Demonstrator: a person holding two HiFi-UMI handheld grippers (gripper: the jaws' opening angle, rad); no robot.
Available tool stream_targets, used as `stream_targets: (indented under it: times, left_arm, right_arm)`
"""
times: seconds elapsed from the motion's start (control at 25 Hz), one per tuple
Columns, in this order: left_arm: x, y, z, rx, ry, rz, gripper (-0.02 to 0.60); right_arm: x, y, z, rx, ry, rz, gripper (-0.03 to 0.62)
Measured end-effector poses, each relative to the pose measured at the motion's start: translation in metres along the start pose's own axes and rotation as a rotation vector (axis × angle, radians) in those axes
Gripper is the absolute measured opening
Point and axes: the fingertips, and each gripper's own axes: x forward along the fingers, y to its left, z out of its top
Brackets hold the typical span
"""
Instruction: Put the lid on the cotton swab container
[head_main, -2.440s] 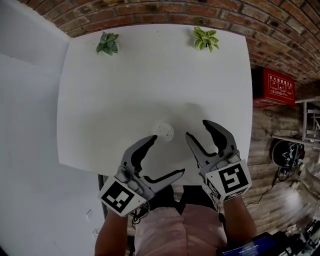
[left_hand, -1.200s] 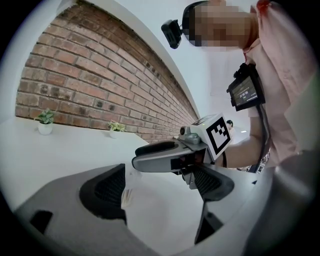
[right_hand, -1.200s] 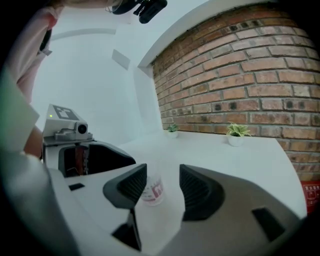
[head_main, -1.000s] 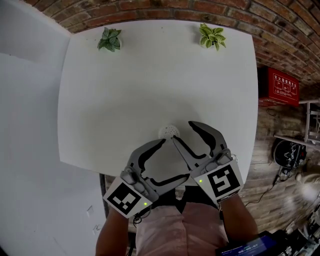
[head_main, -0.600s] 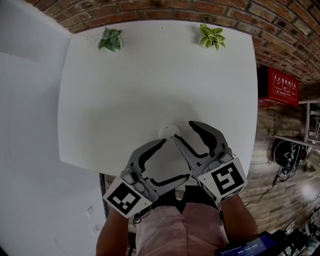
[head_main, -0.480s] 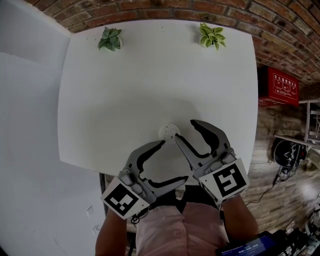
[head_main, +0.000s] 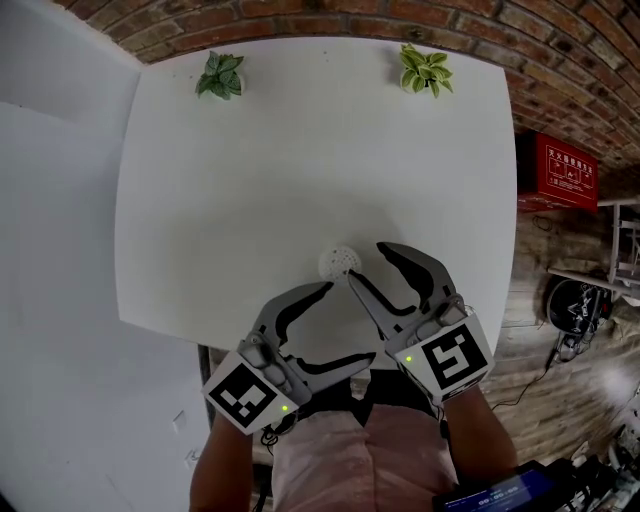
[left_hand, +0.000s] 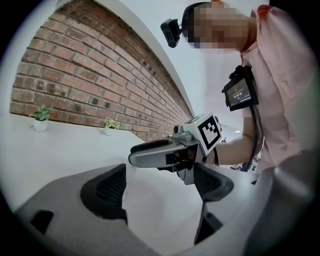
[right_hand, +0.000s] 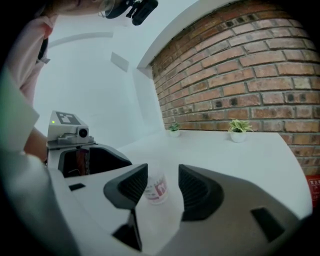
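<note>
The cotton swab container (head_main: 340, 262) is a small round clear tub with red print, standing on the white table (head_main: 300, 160) near its front edge. I cannot tell whether a lid is on it. My right gripper (head_main: 364, 262) is open, its fingertips just right of the tub. In the right gripper view the container (right_hand: 156, 191) stands a little beyond the open right gripper (right_hand: 163, 176), with nothing between the pads. My left gripper (head_main: 351, 320) is open and empty, below the tub. From the left gripper (left_hand: 160, 200), I see the right gripper (left_hand: 175, 150) just ahead.
Two small potted plants (head_main: 219, 75) (head_main: 424, 68) stand at the table's far edge against a brick wall. A red box (head_main: 565, 175) sits on the floor to the right. The table's front edge runs close to the person's body.
Since the earliest frame both grippers have drawn together, and the right one's tips have come up beside the container. Over the last second almost nothing has moved.
</note>
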Motion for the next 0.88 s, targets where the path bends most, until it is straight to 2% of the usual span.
stream_targets:
  times: [0.24, 0.88]
  left_arm:
    - [-0.0006, 0.0, 0.0009, -0.019, -0.008, 0.005, 0.43]
    - [-0.0009, 0.0009, 0.0005, -0.006, -0.004, -0.002, 0.422]
  right_arm:
    - [-0.0009, 0.0011, -0.0002, 0.017, -0.004, 0.002, 0.189]
    - [-0.0006, 0.0019, 0.0004, 0.001, -0.02, 0.022, 0.184]
